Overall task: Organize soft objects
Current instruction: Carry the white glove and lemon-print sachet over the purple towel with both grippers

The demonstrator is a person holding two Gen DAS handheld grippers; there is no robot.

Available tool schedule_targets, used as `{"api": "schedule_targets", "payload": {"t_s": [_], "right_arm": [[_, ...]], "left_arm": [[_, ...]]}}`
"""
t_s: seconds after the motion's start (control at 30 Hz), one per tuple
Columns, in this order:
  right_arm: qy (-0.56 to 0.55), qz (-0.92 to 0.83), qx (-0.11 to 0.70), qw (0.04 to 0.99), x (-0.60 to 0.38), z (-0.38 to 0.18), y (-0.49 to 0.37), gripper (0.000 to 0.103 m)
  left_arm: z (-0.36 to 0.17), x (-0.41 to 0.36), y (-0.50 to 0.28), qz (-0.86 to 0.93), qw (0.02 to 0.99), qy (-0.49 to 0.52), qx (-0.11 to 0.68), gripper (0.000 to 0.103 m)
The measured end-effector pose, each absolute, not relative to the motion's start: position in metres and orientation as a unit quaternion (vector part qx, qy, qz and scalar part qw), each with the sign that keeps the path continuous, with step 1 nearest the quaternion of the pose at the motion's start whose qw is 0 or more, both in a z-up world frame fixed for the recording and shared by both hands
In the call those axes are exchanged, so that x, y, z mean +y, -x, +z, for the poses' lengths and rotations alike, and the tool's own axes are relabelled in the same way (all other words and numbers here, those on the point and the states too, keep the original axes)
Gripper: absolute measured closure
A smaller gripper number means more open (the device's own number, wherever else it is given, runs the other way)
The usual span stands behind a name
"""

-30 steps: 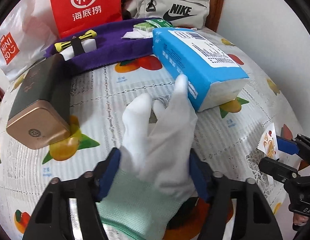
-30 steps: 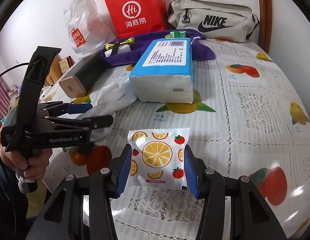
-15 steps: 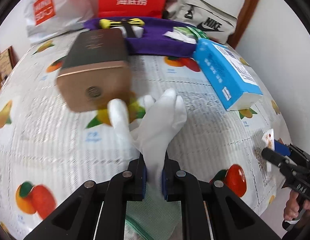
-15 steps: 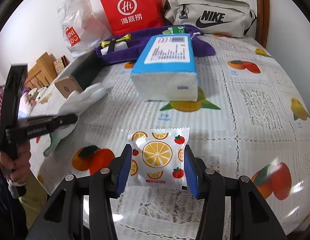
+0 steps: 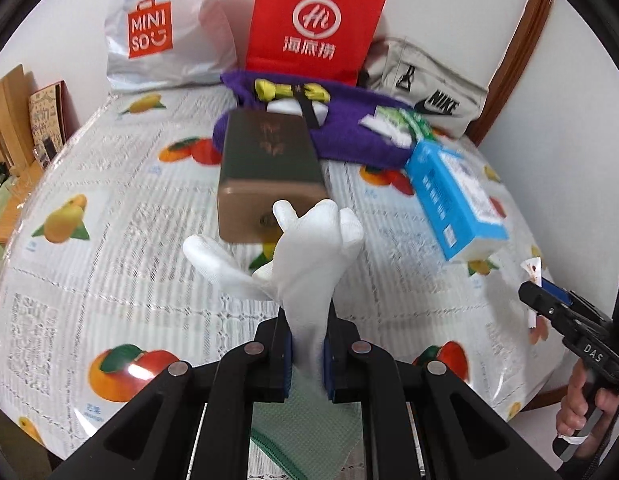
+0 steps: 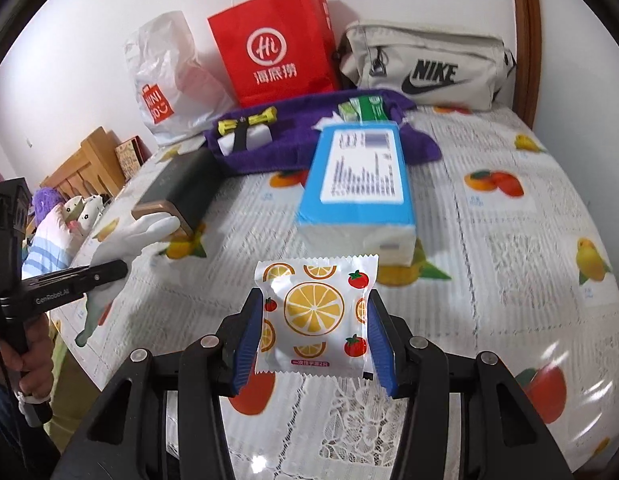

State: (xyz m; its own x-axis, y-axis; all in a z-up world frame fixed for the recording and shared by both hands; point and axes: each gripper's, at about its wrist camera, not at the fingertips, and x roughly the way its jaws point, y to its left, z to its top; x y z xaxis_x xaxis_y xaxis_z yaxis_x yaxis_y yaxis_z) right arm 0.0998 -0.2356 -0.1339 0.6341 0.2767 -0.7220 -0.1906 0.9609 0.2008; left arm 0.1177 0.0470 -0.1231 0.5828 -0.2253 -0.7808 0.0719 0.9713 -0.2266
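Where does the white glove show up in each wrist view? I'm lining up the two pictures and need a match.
Left wrist view: the white glove stands bottom centre, pinched by the left gripper.
Right wrist view: the glove is at the left edge, held off the table.
Shared landmark: the red paper bag against the back wall.

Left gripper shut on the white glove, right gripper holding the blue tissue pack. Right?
Not quite. The left gripper is shut on the white glove, but the right gripper holds the fruit-print packet, as the right wrist view shows. The blue tissue pack lies on the table beyond it.
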Motion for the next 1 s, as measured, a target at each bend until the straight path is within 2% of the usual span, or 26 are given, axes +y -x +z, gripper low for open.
{"api": "schedule_targets", "payload": {"t_s": [1.0], "right_arm": [[-0.042,0.136,0.355,0.924,-0.235,-0.064,-0.154,0.054]], "left_arm": [[-0.042,0.049,-0.162,-0.090,0.909,0.091,0.396,0.092]]}}
